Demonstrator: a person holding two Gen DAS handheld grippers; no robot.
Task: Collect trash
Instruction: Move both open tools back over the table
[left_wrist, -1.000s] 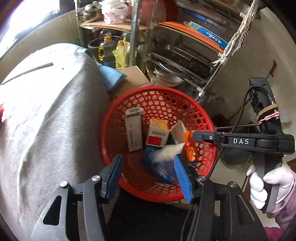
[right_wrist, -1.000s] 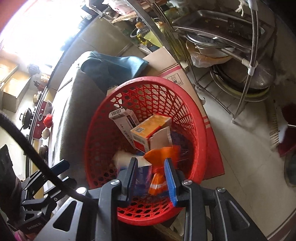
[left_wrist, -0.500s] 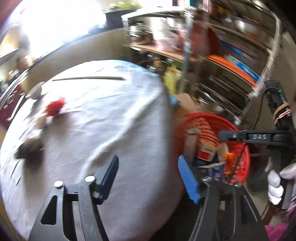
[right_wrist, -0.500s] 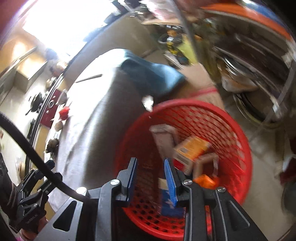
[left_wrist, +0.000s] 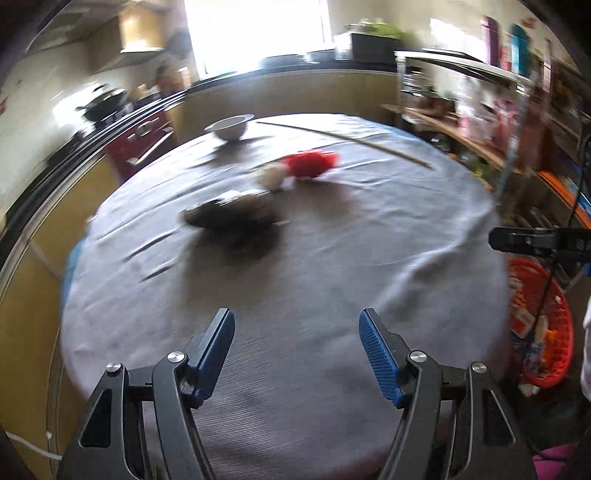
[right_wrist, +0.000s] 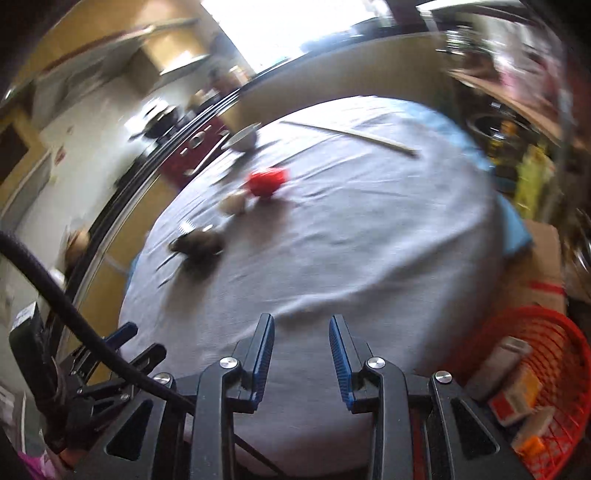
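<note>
step: seeking next trash | left tool (left_wrist: 297, 341) spread, empty | right tool (right_wrist: 302, 349) clenched, empty | next: reach dark clump (left_wrist: 232, 218), centre-left on surface (left_wrist: 369, 236)

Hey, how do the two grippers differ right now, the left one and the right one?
The left gripper has its blue pads wide apart, while the right gripper shows only a narrow gap. The left gripper sits over the middle of the near edge of the grey tablecloth; the right gripper sits nearer the red basket. Both are empty and point toward the table.
</note>
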